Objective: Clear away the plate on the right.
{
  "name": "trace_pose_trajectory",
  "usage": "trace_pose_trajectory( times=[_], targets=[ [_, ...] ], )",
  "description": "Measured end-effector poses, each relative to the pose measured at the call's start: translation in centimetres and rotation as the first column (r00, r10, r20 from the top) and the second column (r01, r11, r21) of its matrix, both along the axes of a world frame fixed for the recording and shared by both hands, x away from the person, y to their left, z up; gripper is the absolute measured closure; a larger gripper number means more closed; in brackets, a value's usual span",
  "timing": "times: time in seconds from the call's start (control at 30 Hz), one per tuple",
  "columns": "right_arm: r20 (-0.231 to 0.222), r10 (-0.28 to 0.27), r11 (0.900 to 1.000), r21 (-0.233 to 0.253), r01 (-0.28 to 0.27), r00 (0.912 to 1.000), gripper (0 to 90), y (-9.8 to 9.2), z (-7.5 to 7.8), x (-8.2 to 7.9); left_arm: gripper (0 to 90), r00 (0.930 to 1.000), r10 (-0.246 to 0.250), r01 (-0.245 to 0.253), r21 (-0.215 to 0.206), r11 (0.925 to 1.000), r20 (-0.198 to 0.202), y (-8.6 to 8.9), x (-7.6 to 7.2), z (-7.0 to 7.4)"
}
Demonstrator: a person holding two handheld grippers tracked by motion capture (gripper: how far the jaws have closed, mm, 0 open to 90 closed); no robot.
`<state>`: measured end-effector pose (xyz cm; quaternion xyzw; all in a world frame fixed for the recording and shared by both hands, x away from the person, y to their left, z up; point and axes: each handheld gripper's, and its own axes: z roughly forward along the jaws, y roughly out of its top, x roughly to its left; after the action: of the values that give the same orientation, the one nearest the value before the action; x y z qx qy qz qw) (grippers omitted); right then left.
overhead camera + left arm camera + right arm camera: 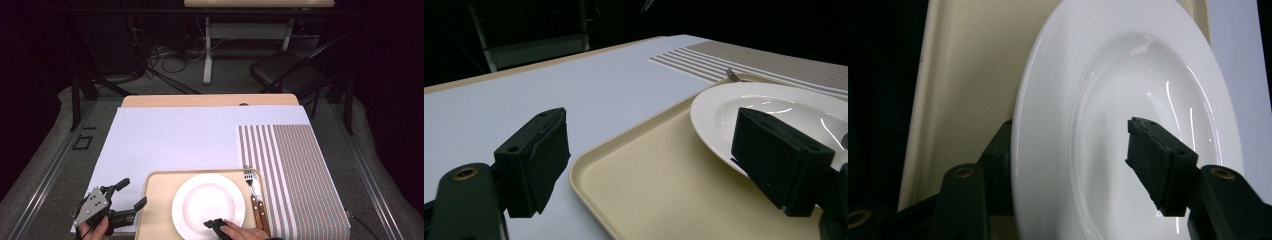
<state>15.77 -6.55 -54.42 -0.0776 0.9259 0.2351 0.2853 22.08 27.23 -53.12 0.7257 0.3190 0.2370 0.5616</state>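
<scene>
Table [165,135]: lying under a pale lavender sheet, with a bare wooden strip showing along the far edge.

Placemat [295,175]: striped, brown and white, lying on the right part of the table and hanging slightly over the near edge.

Tray [155,205]: cream-coloured, sitting at the near edge of the table, its right side touching the placemat.

Plate [200,197]: white, round, with a shallow well, sitting on the tray toward its right half.

Fork [248,176] and knife [257,200]: lying side by side along the tray's right edge, just beside the plate, both with brown handles pointing toward the person.

Left gripper [127,195]: being held in the person's left hand [95,231] at the tray's left edge, low over the table. Its jaws are standing wide apart and holding nothing; in the left gripper view one jaw is hanging over the lavender sheet and the other over the tray in front of the plate.

Right gripper [1068,165]: being held at the near rim of the plate. Its jaws are straddling the rim, one passing beneath the plate's edge and the other hovering above the well; a gap is showing between the upper jaw and the plate surface, so no grip is closing on it.
</scene>
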Motion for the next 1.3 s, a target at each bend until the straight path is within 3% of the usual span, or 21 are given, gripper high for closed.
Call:
trace_pose_trajectory(
  times=[0.07,0.13,0.17,0.27,0.37,0.4,0.47,0.6,0.7,0.9,1.0,1.07,1.13,1.3],
  targets=[
    [-0.036,-0.024,1.0,0.01,0.024,0.9991,39.9,-0.1,0.1,0.1,15.7,1.0,-0.001,0.001,0.0,1.0,0.0,0.0,0.0,0.0],
    [-0.078,-0.036,0.999,0.028,0.038,0.9963,32.8,-0.2,0.2,0.3,15.7,1.0,-0.003,0.003,0.002,1.0,-0.001,0.0,0.0,0.0],
    [-0.115,-0.029,0.998,0.054,0.035,0.9929,31.0,-0.3,0.5,0.5,15.7,1.0,-0.002,0.002,0.0,1.0,0.0,0.0,0.0,0.0],
    [-0.156,-0.039,0.991,0.119,0.058,0.987,25.7,-0.7,1.0,0.4,15.8,1.0,-0.002,0.002,0.001,1.0,-0.003,0.0,0.0,0.0],
    [-0.197,-0.062,0.979,0.177,0.097,0.9784,22.1,-1.0,1.5,0.7,15.8,1.0,-0.001,0.001,0.003,1.0,-0.002,-0.1,0.0,0.0],
    [-0.196,-0.054,0.976,0.196,0.093,0.9791,19.8,-1.2,1.8,0.9,15.7,1.0,-0.001,0.001,0.004,1.0,-0.002,-0.1,0.0,0.0],
    [-0.235,-0.067,0.965,0.233,0.123,0.9697,15.4,-1.4,2.1,1.1,15.7,1.0,-0.002,0.002,0.005,1.0,-0.003,-0.1,0.0,0.0],
    [-0.293,-0.076,0.947,0.278,0.161,0.9531,14.2,-1.9,2.4,1.7,15.7,1.0,-0.001,0.001,0.002,1.0,-0.002,-0.1,0.0,-0.1],
    [-0.311,-0.089,0.929,0.315,0.191,0.9461,14.2,-2.2,2.6,2.0,15.7,1.0,-0.003,0.003,0.002,1.0,-0.004,-0.1,0.0,0.0],
    [-0.406,-0.136,0.864,0.397,0.309,0.9035,13.8,-3.3,3.5,3.2,15.7,1.0,0.0,0.0,0.002,1.0,-0.004,0.0,0.0,0.0],
    [-0.459,-0.149,0.811,0.451,0.374,0.876,13.2,-4.2,4.1,4.0,15.7,1.0,0.001,-0.001,0.002,1.0,-0.001,0.1,0.0,0.0],
    [-0.47,-0.165,0.778,0.478,0.407,0.8671,13.3,-4.8,4.4,4.4,15.7,1.0,0.001,-0.001,0.003,1.0,-0.002,0.1,0.0,0.0],
    [-0.463,-0.2,0.746,0.499,0.441,0.8636,13.3,-5.4,4.6,4.8,15.7,1.0,-0.001,0.001,0.004,1.0,-0.001,0.1,0.0,0.0],
    [-0.492,-0.225,0.682,0.537,0.497,0.8409,11.3,-6.8,5.0,5.6,15.7,1.0,0.003,-0.003,0.001,1.0,-0.002,0.1,0.0,0.0]
  ],
)
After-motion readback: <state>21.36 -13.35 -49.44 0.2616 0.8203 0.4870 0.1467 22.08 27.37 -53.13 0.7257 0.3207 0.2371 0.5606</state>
